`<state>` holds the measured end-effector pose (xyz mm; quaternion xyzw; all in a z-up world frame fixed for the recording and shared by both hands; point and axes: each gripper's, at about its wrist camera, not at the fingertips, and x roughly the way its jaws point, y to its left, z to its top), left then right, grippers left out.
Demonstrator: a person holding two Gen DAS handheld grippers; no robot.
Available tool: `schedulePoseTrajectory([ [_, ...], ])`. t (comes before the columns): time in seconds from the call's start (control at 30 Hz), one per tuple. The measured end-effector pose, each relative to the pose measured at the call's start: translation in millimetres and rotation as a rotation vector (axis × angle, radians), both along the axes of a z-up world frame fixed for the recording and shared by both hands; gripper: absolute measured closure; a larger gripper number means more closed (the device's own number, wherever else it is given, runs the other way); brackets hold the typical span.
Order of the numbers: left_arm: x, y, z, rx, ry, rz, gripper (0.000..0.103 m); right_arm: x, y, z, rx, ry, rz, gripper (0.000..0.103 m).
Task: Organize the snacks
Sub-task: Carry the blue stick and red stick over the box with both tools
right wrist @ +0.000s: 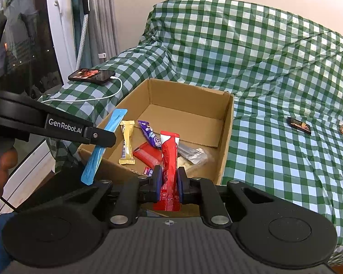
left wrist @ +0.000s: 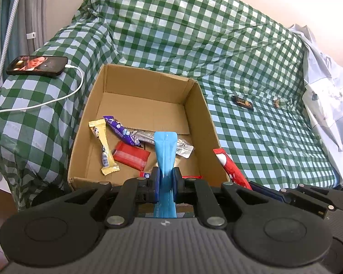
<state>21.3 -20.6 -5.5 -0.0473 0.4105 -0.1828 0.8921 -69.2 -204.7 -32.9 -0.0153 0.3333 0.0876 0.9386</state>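
Observation:
An open cardboard box [left wrist: 195, 105] [right wrist: 227, 137] sits on a green checked sofa cover. Inside lie a yellow bar [left wrist: 103, 146] [right wrist: 127, 143], a purple packet [left wrist: 122, 131] [right wrist: 149, 133], a red packet [left wrist: 131, 155] [right wrist: 148, 154] and a clear silver wrapper [left wrist: 183, 148] [right wrist: 194, 154]. My left gripper [left wrist: 165, 178] is shut on a blue snack stick [left wrist: 165, 155] [right wrist: 103, 146] over the box's near edge. My right gripper [right wrist: 169, 180] is shut on a red snack stick [right wrist: 169, 159] [left wrist: 231, 169] just right of it, also above the near edge.
A dark snack bar [left wrist: 242, 102] [right wrist: 298, 125] and a small wrapped sweet [left wrist: 276, 102] [right wrist: 342, 128] lie on the cover right of the box. A phone [left wrist: 37, 65] [right wrist: 91, 75] with a white cable rests on the left armrest. A white cloth [left wrist: 327, 91] lies at the far right.

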Motion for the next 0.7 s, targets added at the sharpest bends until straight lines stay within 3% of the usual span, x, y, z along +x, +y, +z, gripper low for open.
schedulePoseTrajectory([
  [0.7, 8.8, -1.3, -9.5, -0.001, 0.031, 0.001, 0.092, 8.2, 0.8, -8.8, -0.011, 0.037, 0.008, 0.088],
])
